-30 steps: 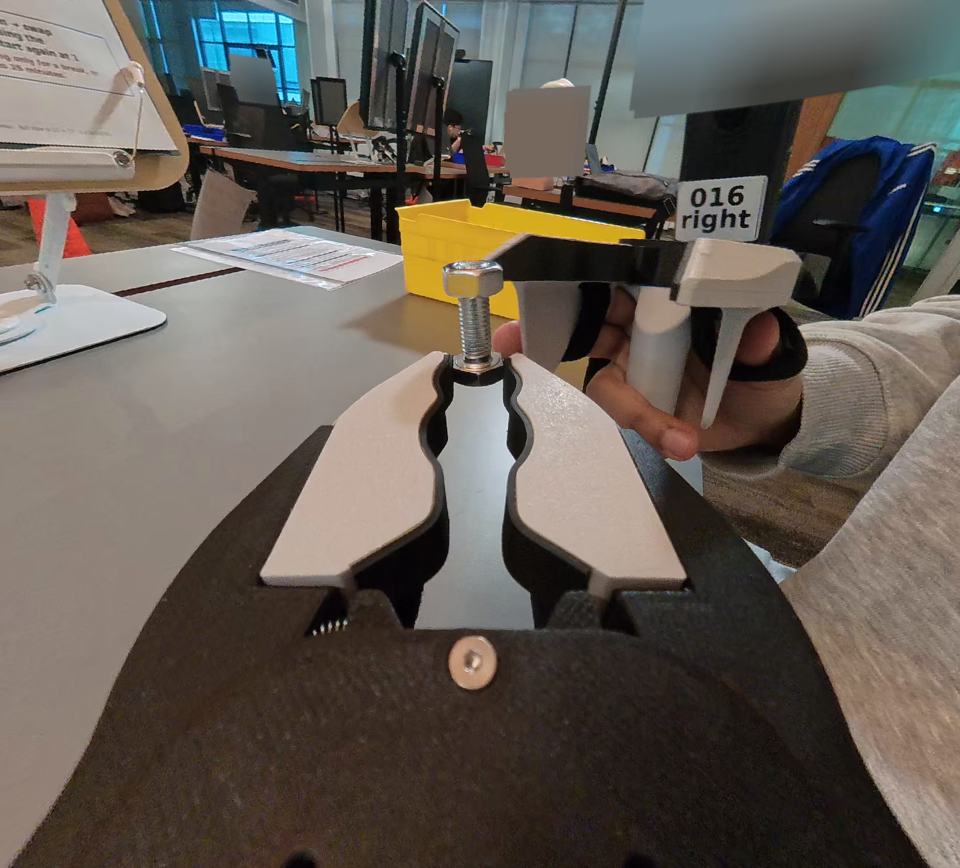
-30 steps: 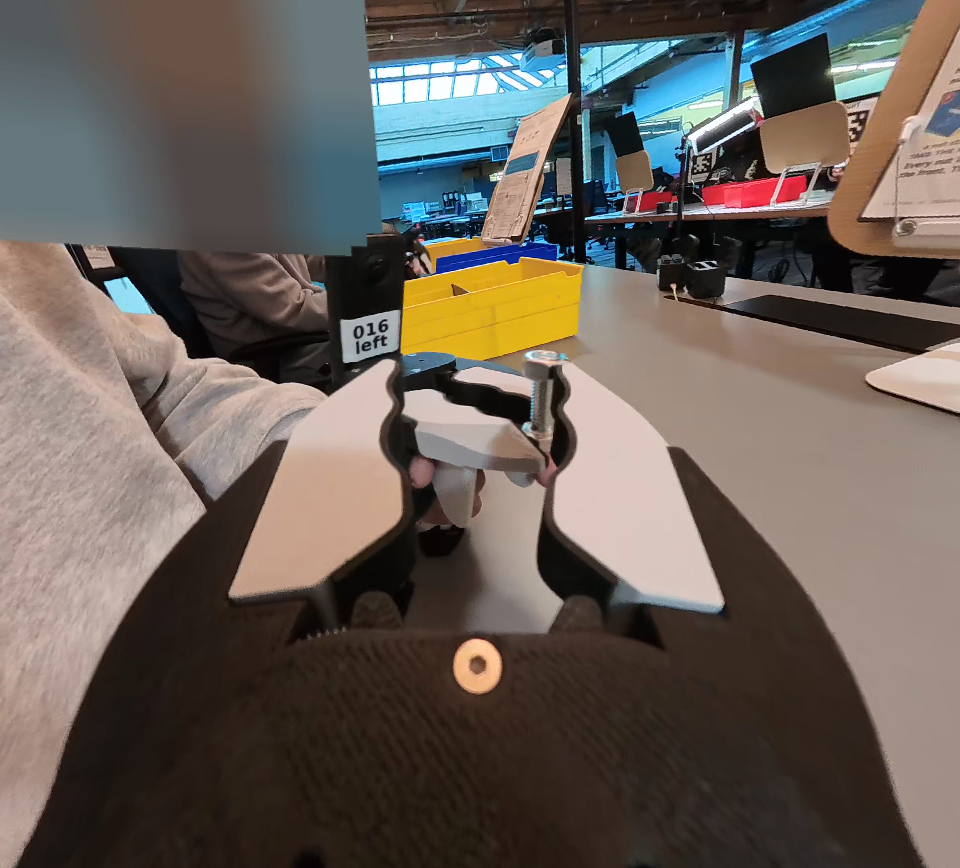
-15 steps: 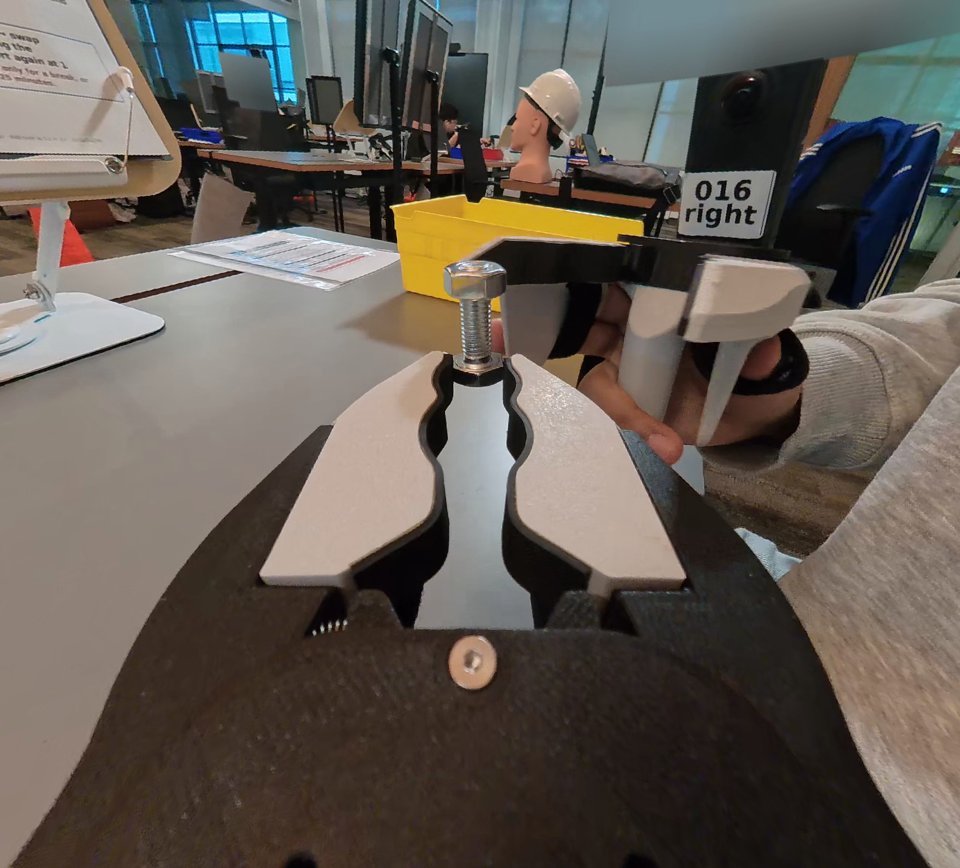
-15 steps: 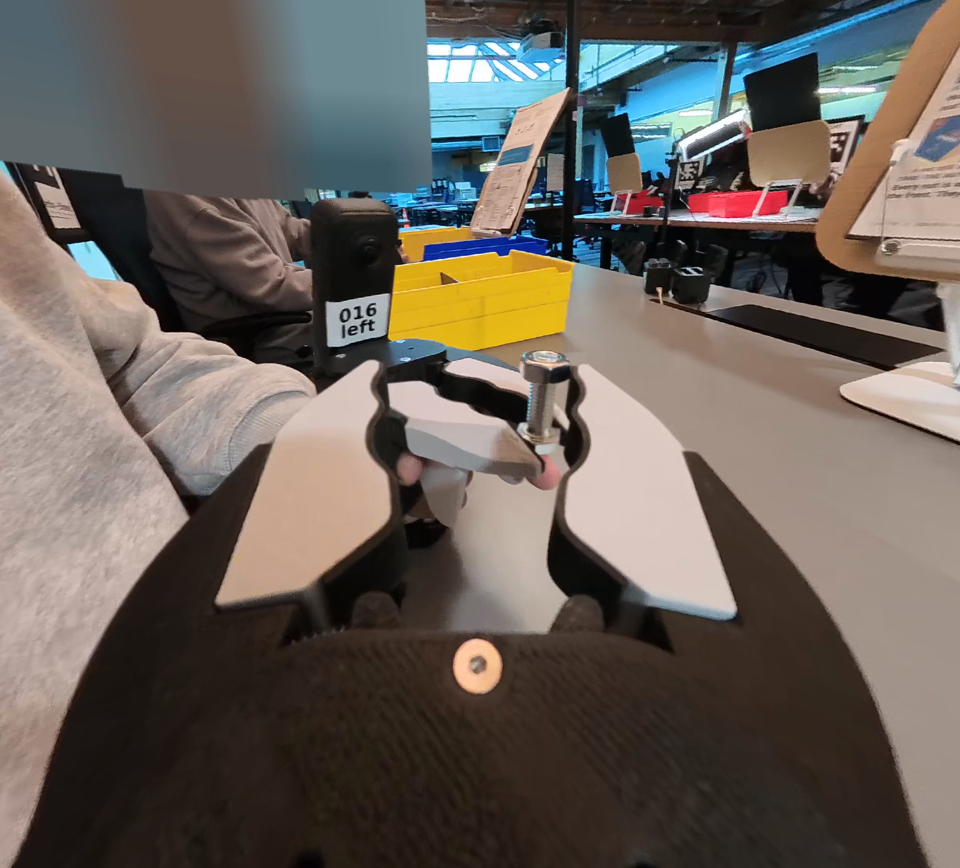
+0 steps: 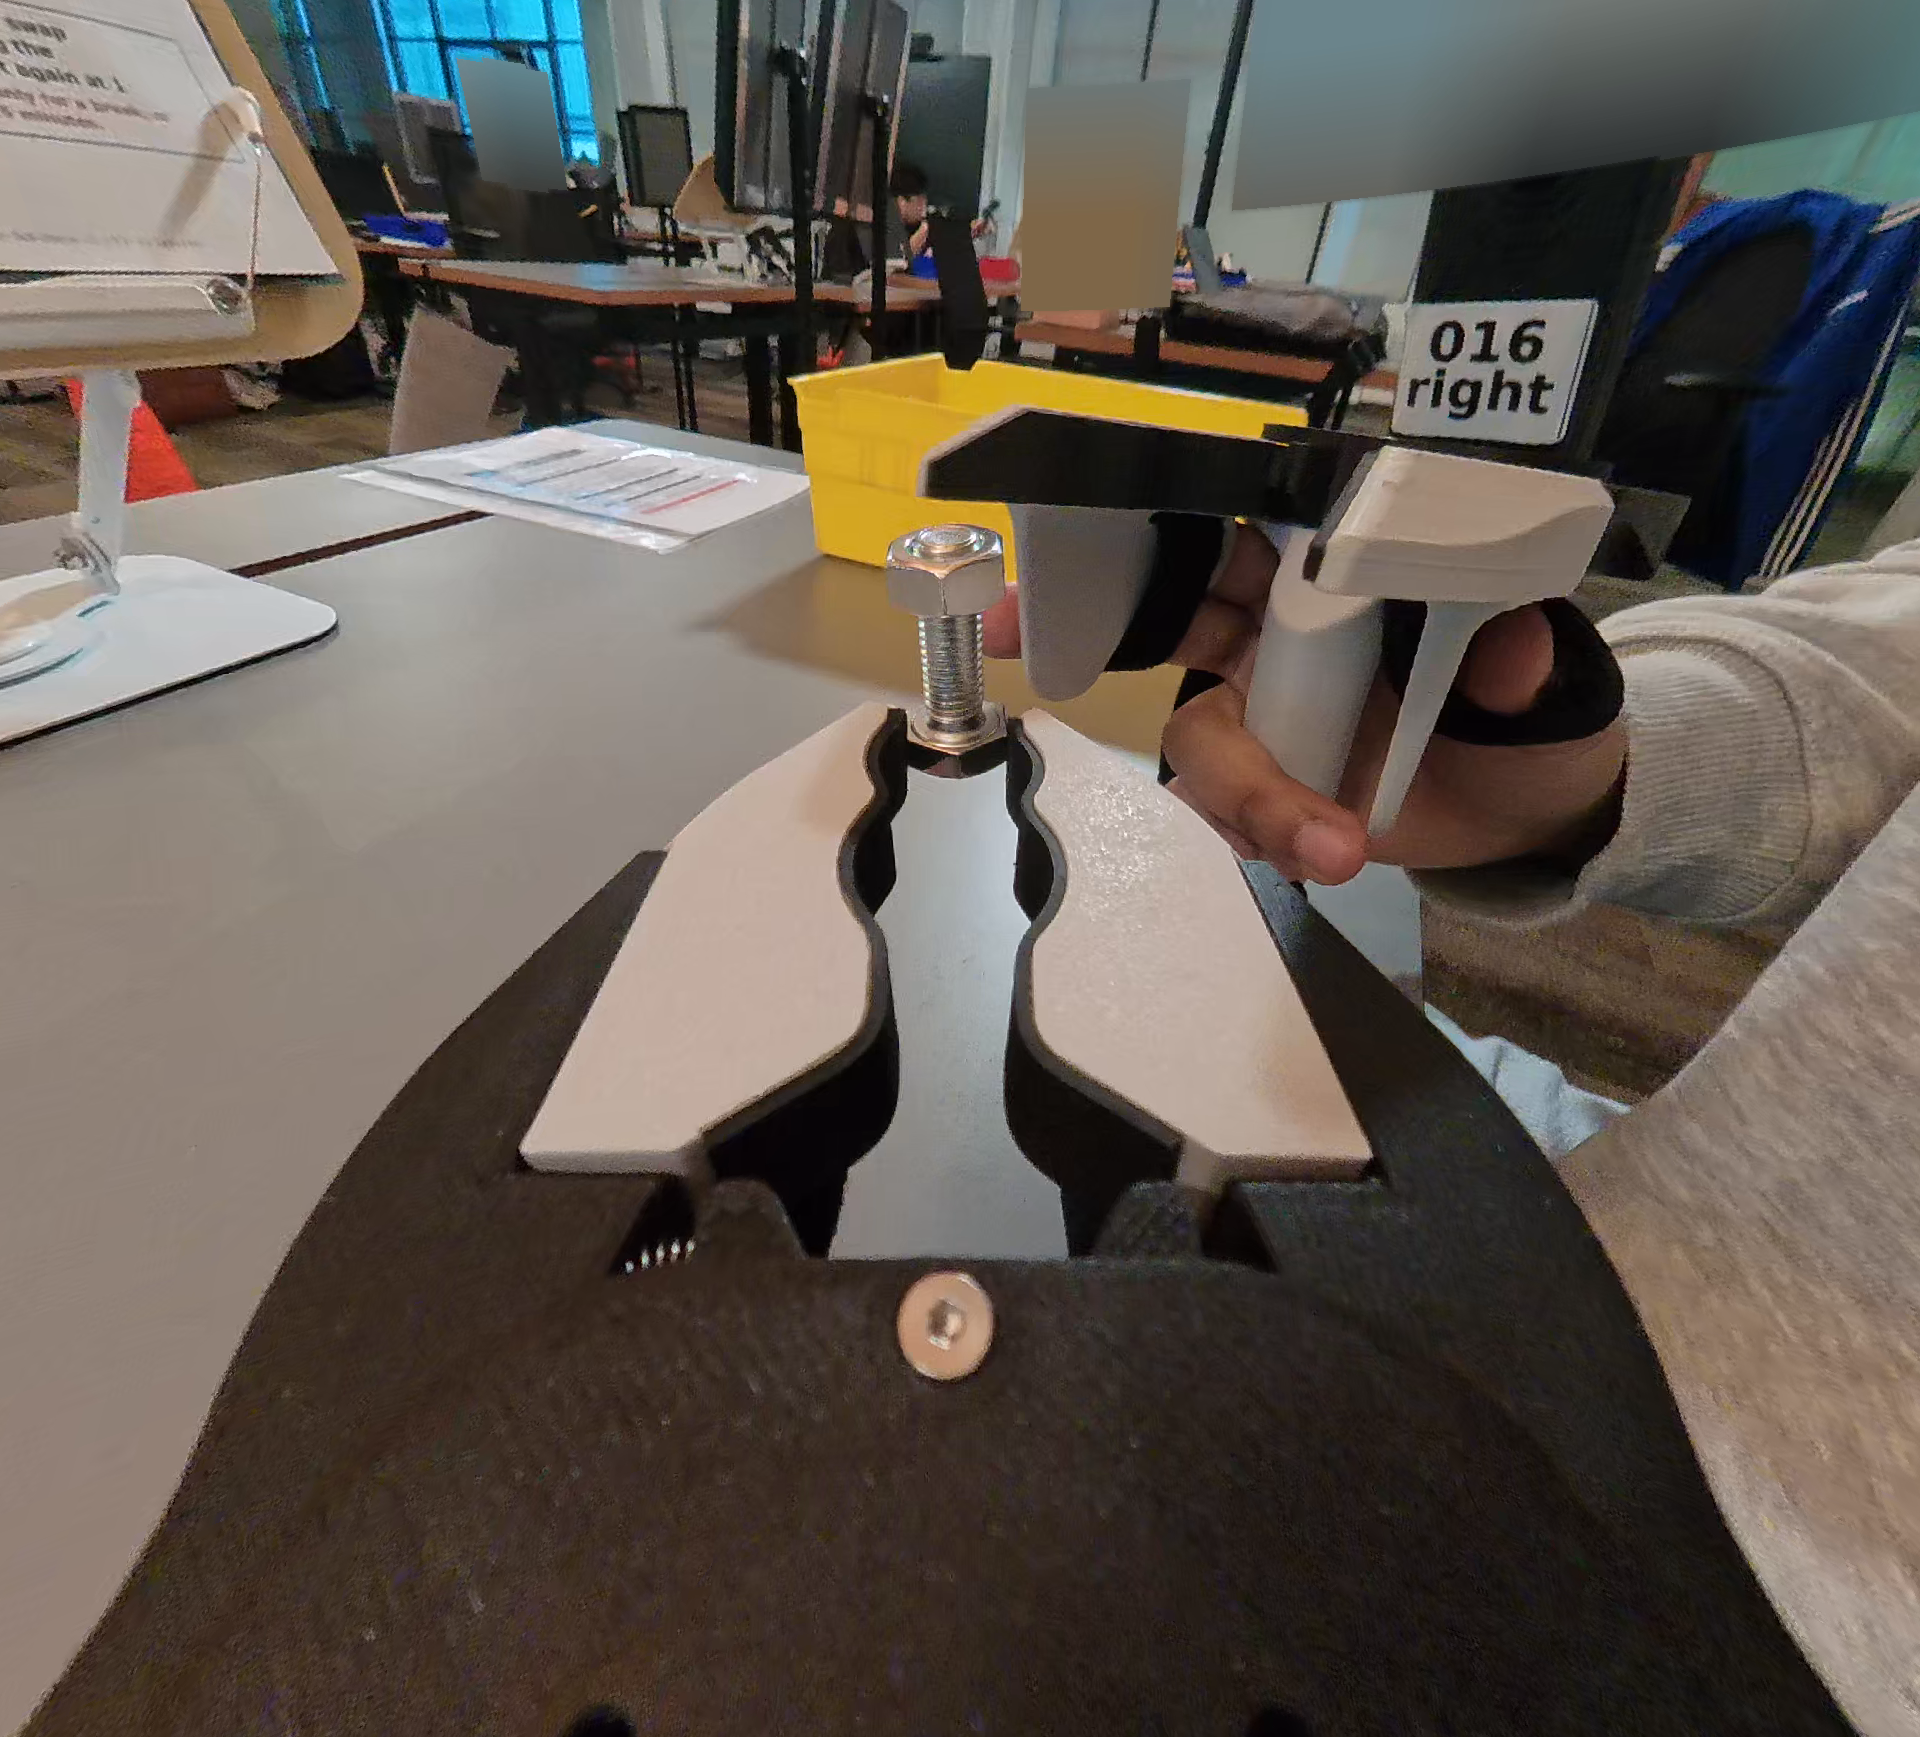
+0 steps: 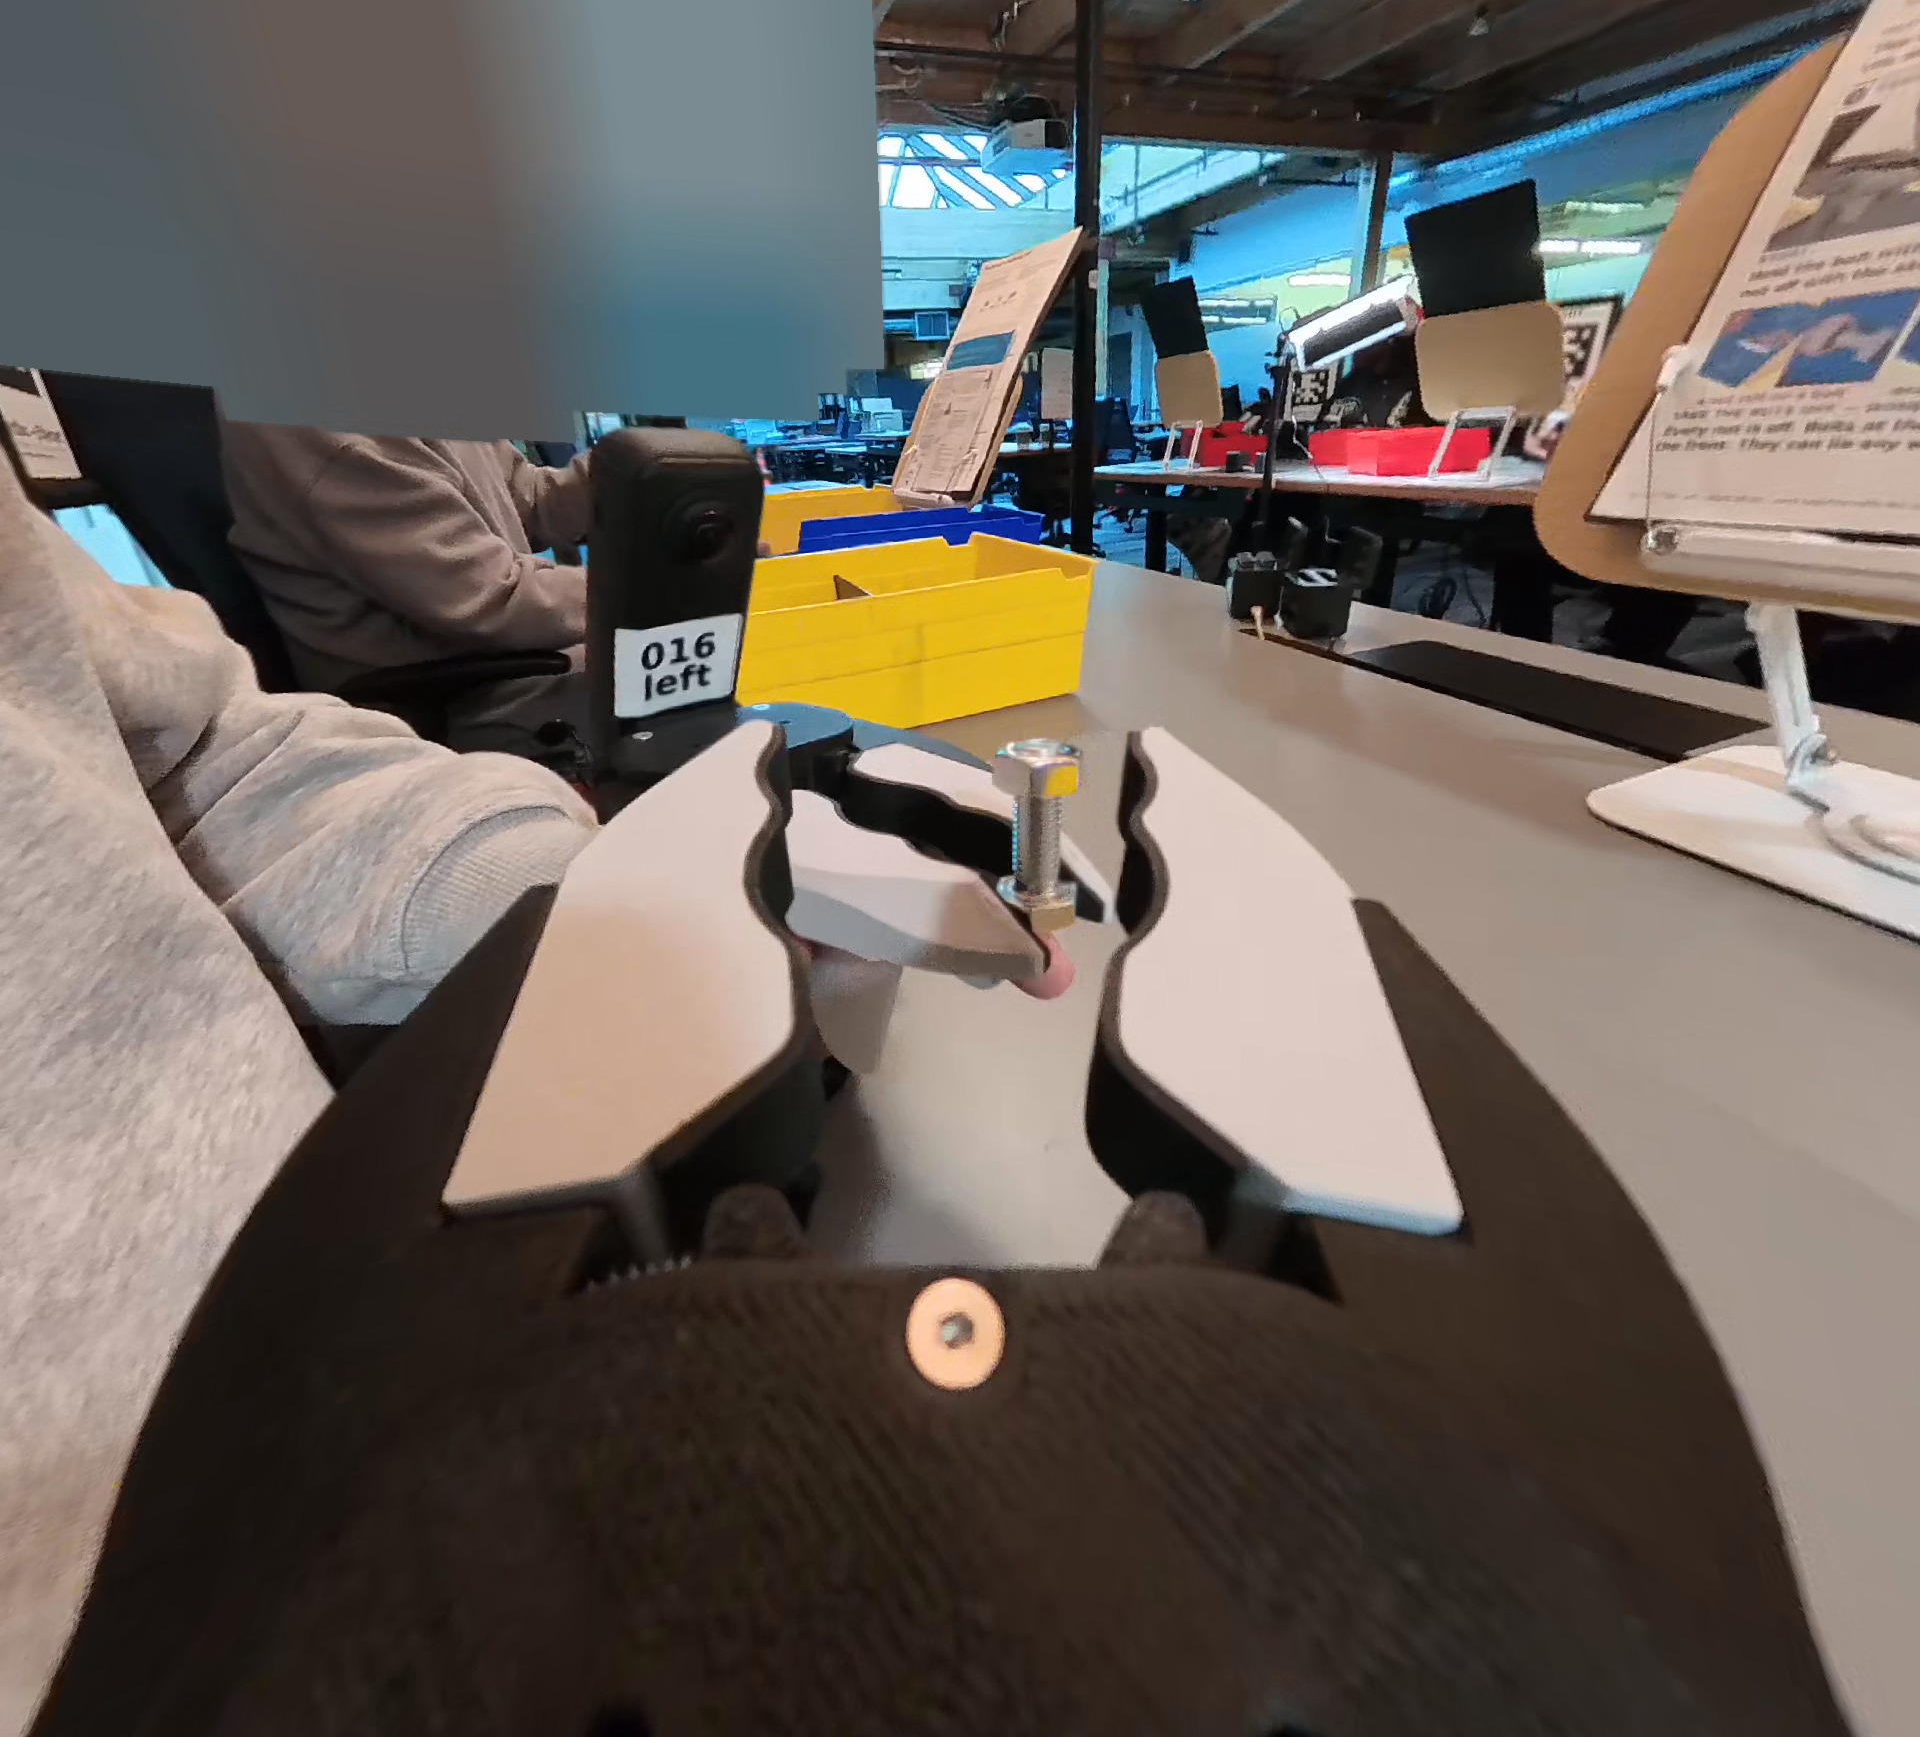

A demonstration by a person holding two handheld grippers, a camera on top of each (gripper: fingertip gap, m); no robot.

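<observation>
A silver hex bolt (image 5: pixel 948 627) stands upright with its head on top. My left gripper (image 5: pixel 951 742) is shut on the nut (image 5: pixel 951 737) at the bolt's lower end and holds it above the grey table (image 5: pixel 312 856). My right gripper (image 6: pixel 951 752) is open, its fingers wide apart. The bolt (image 6: pixel 1039 825) shows between them, touching neither. In the left wrist view the right gripper (image 5: pixel 1122 492) reaches in from the right, its tip just above the bolt head. The left gripper (image 6: pixel 1039 903) also shows in the right wrist view.
A yellow bin (image 5: pixel 883 461) stands on the table behind the bolt, also in the right wrist view (image 6: pixel 914 638). A document stand (image 5: pixel 135 129) is at the left, a plastic-covered sheet (image 5: pixel 592 477) lies beyond. A black mat (image 6: pixel 1538 700) and another stand (image 6: pixel 1766 337) are at the right. Left tips to right tips: about 5 centimetres.
My right gripper has risen from level with the bolt head to just above it and shifted slightly. The left gripper and bolt have stayed put.
</observation>
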